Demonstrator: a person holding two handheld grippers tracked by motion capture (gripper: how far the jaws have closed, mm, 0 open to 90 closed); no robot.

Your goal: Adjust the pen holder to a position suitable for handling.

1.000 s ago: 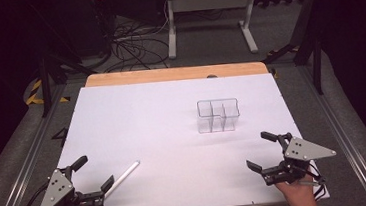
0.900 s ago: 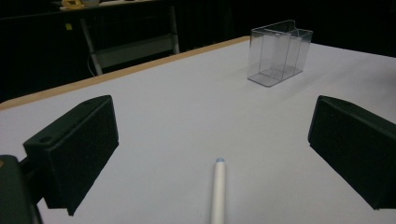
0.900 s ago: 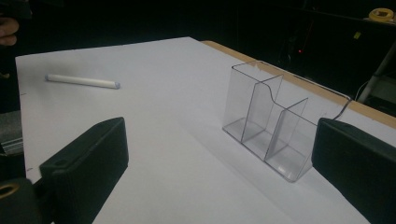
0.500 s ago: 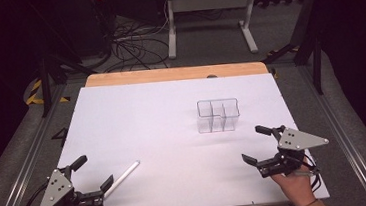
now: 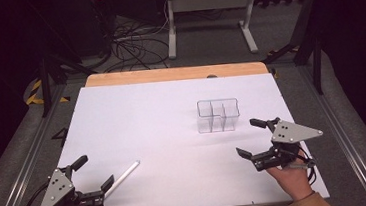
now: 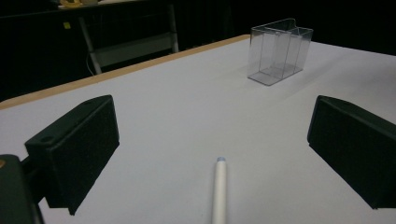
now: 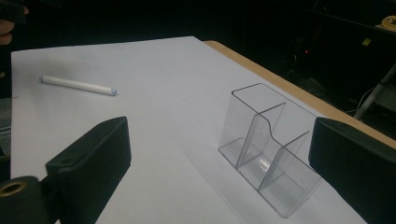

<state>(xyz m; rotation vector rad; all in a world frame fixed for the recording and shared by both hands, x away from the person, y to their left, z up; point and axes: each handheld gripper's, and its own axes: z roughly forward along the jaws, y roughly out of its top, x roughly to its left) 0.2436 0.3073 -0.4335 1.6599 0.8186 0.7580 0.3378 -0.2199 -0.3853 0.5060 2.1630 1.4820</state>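
Note:
A thin white pen [image 5: 122, 177] lies on the white table sheet at the front left. It also shows in the left gripper view as the pen [image 6: 218, 191] and in the right gripper view as the pen [image 7: 77, 85]. My left gripper [image 5: 92, 172] is open just left of the pen, with the pen's near end between its wide jaws in the left gripper view. A clear plastic organizer [image 5: 217, 115] with compartments stands right of centre; it is empty. My right gripper [image 5: 251, 137] is open, a little right of and nearer than the organizer [image 7: 271, 149].
The white sheet [image 5: 162, 115] covers a wooden table whose far edge [image 5: 173, 74] shows. A metal stand [image 5: 208, 15] and cables sit on the dark floor beyond. Rails run along both table sides.
My right gripper has moved forward and left toward the organizer. The left gripper and the pen have stayed put.

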